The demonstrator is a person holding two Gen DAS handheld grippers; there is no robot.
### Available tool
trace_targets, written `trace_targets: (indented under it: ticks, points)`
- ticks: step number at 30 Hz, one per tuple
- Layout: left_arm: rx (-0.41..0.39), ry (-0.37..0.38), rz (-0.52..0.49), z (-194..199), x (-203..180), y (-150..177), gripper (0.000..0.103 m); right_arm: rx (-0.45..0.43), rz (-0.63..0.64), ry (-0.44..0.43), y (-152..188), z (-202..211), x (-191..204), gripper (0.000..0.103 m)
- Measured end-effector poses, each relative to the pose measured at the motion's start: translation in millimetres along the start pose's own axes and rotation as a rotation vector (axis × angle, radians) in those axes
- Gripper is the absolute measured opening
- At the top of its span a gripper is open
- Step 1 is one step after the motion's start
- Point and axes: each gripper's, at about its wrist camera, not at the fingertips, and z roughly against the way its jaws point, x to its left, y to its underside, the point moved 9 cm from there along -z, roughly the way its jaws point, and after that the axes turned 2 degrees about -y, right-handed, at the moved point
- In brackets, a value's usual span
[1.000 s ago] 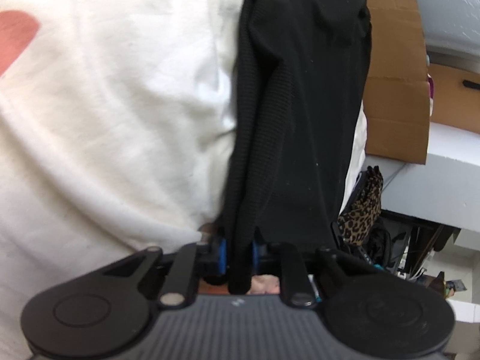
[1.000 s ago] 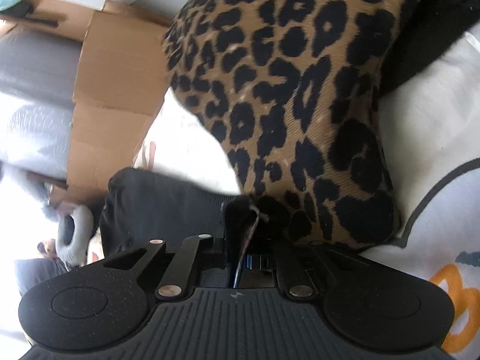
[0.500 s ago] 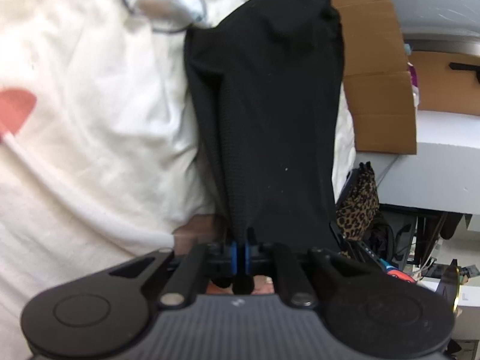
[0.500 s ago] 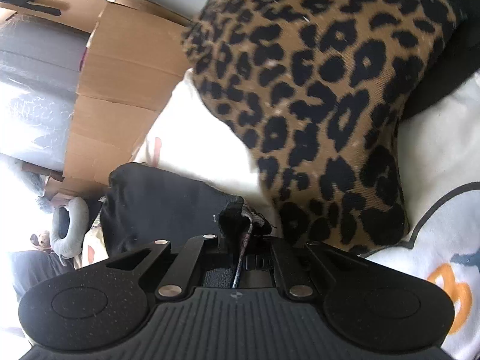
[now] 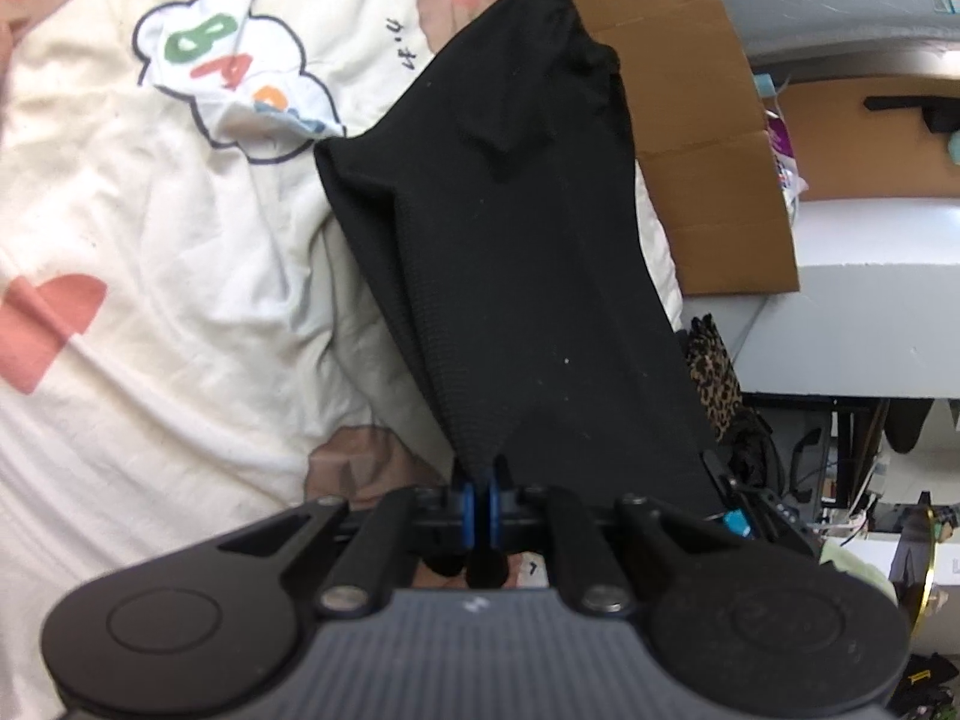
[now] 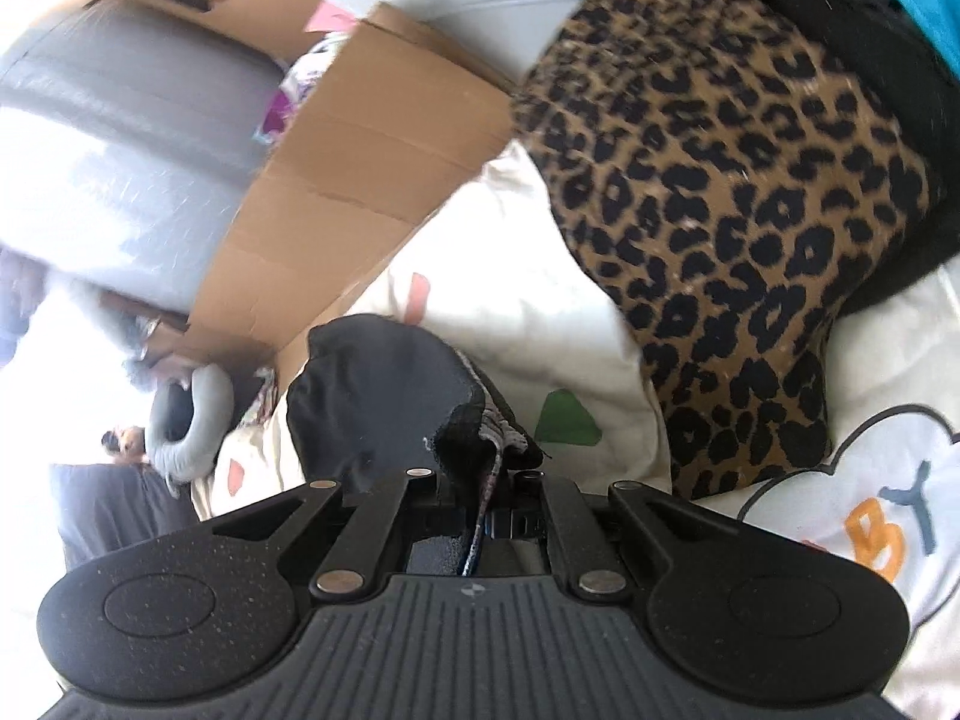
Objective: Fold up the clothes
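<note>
Left gripper (image 5: pixel 480 495) nearest in the left wrist view, blue pads pressed together on a pinched corner of the black garment (image 5: pixel 510 276); jaws closed with only that thin fold between them. Black cloth rising from the pads in a taut, widening sheet, ribbed in texture, ending in a bunched top edge further off. Beneath and to the left, cream bedsheet (image 5: pixel 150 312) rumpled, printed with pink hearts and a cloud outline holding coloured letters. Beyond the cloth on the right, brown cardboard box (image 5: pixel 708 138) leaning by the bed edge; a strip of leopard-print fabric (image 5: pixel 714 378) hanging just past the garment's right side, with dark clutter of cables below, too small to make out

Right gripper (image 6: pixel 489 504) at the bottom of the right wrist view, clamped on a black hem with a thin patterned lining edge showing; jaws narrowly together, fabric filling the gap. Same black garment (image 6: pixel 378 384) humped just behind the fingers, resting on the sheet. Further back and to the right, leopard-print fabric (image 6: pixel 732 198) draped large over the cream bedsheet (image 6: pixel 510 300), touching it along the lower edge. Cardboard box (image 6: pixel 360 180) to the left behind the garment; grey neck pillow (image 6: pixel 186 420) lower left, blurred. Far background washed out and unclear
</note>
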Motion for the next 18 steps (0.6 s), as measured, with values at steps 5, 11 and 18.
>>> trace_targets:
  ticks: [5, 11, 18]
  points:
    - [0.012, -0.013, -0.035, 19, -12, 4, 0.005, 0.018, 0.048, 0.005, 8, 29, 13, 0.003]
    - [0.024, -0.015, -0.067, 35, -28, 19, 0.005, 0.037, 0.114, 0.012, 18, 66, 27, 0.003]
    - [0.021, 0.007, -0.082, 66, -29, 40, 0.005, 0.068, 0.210, 0.019, 26, 104, 44, 0.003]
